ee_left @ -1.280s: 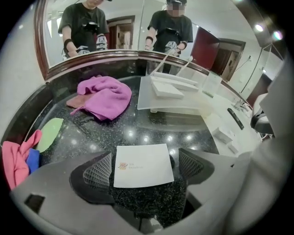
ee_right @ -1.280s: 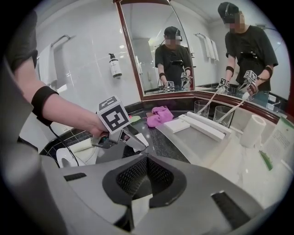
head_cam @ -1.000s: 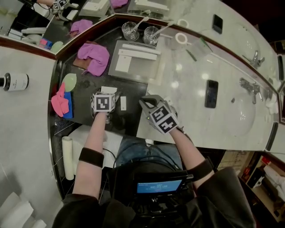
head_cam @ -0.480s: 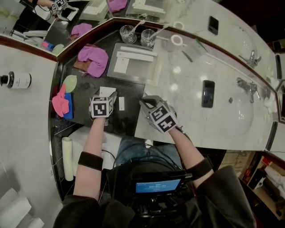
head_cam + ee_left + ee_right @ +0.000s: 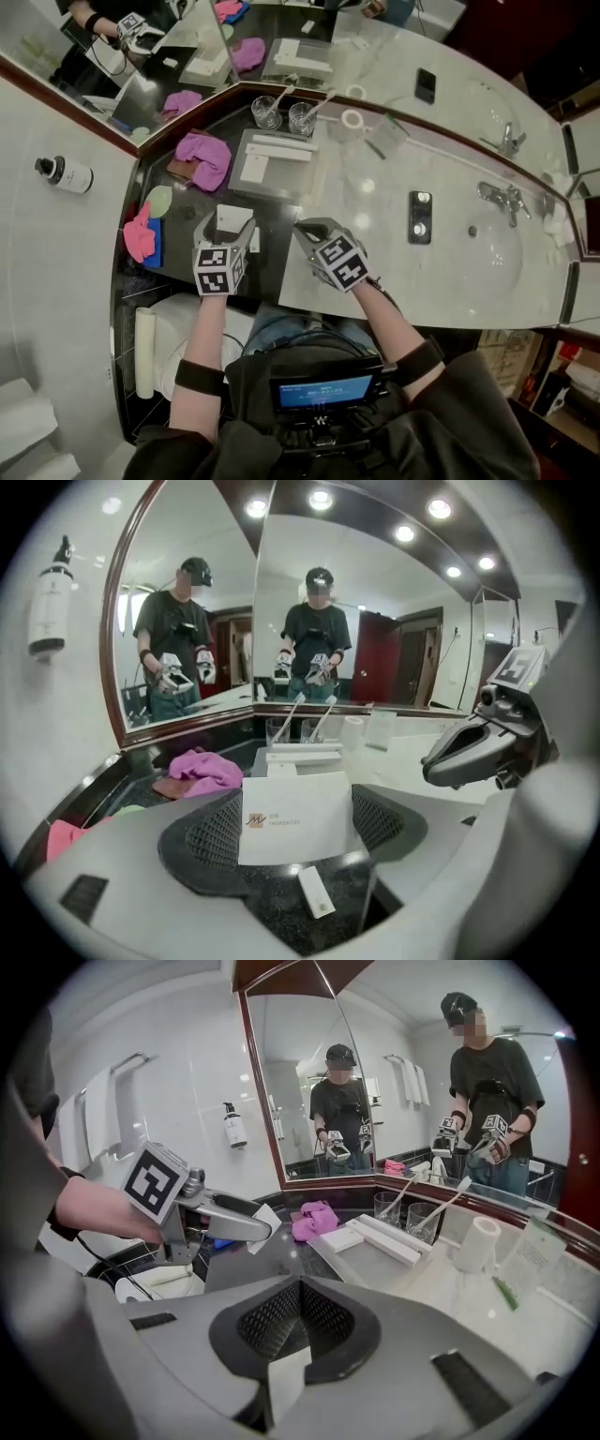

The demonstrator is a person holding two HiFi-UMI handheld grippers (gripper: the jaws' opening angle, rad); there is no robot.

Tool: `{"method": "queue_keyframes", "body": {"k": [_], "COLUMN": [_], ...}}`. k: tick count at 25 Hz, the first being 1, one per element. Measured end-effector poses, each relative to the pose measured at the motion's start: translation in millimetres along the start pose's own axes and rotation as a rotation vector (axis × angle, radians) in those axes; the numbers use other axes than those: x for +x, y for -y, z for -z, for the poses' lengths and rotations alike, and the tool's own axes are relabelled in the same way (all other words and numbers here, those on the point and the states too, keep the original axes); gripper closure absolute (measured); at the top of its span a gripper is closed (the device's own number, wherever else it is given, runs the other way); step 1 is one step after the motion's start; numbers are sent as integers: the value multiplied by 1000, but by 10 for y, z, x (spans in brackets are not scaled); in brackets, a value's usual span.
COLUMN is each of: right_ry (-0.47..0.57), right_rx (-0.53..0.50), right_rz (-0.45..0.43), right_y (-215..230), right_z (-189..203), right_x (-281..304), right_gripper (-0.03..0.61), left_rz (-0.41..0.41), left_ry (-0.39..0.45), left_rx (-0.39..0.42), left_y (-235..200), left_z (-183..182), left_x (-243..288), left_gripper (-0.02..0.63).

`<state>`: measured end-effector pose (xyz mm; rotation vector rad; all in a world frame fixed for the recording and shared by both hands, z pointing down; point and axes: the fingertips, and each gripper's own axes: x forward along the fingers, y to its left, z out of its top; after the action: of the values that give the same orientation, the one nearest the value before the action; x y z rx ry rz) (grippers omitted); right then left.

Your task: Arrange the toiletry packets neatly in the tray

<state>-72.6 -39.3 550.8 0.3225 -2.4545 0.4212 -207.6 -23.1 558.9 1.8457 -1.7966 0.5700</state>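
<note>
My left gripper [image 5: 228,227] has just closed its jaws on a square white packet [image 5: 232,217] with a small logo and holds it above the black counter; the packet [image 5: 292,816] spans both pads [image 5: 211,834]. A small white sachet [image 5: 315,893] lies on the counter below it. The tray [image 5: 314,173] stands further back with long white boxes [image 5: 281,148] and a flat packet [image 5: 253,169] in it. My right gripper [image 5: 302,228] hovers beside the left, jaws shut [image 5: 300,1288]; a white sliver shows behind its pads, and I cannot tell what it is.
A pink cloth [image 5: 204,155] lies left of the tray, and two glasses with toothbrushes [image 5: 281,112] stand behind it. Pink, blue and green items [image 5: 142,234] sit at the counter's left end. On the white marble are a phone [image 5: 418,217], a basin [image 5: 492,258] and a tap [image 5: 497,197].
The left gripper has closed on the square packet and lifted it off the black counter. The right gripper has risen a little.
</note>
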Motion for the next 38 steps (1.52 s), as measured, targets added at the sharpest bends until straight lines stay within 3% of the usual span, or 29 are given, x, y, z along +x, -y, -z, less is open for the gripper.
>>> {"method": "queue_keyframes", "body": {"k": [5, 12, 24, 32, 38], "right_ry": [23, 45, 53, 55, 43], "right_rx": [-12, -2, 112, 144, 171], "right_rz": [-4, 27, 153, 176, 165], "right_y": [-82, -70, 426, 742, 775], "right_z": [-60, -56, 11, 26, 138], "right_x": [-156, -207, -223, -133, 9], "right_gripper": [563, 564, 563, 563, 563], "left_rz": [9, 78, 399, 551, 643], "left_ry": [75, 75, -36, -141, -205], "left_rx": [22, 118, 536, 845, 988], "left_y": [215, 365, 1065, 1276, 1301], "left_z": [-204, -348, -700, -432, -197], "left_x": [-274, -178, 747, 1389, 1652], "left_gripper": [249, 249, 249, 249, 249]}}
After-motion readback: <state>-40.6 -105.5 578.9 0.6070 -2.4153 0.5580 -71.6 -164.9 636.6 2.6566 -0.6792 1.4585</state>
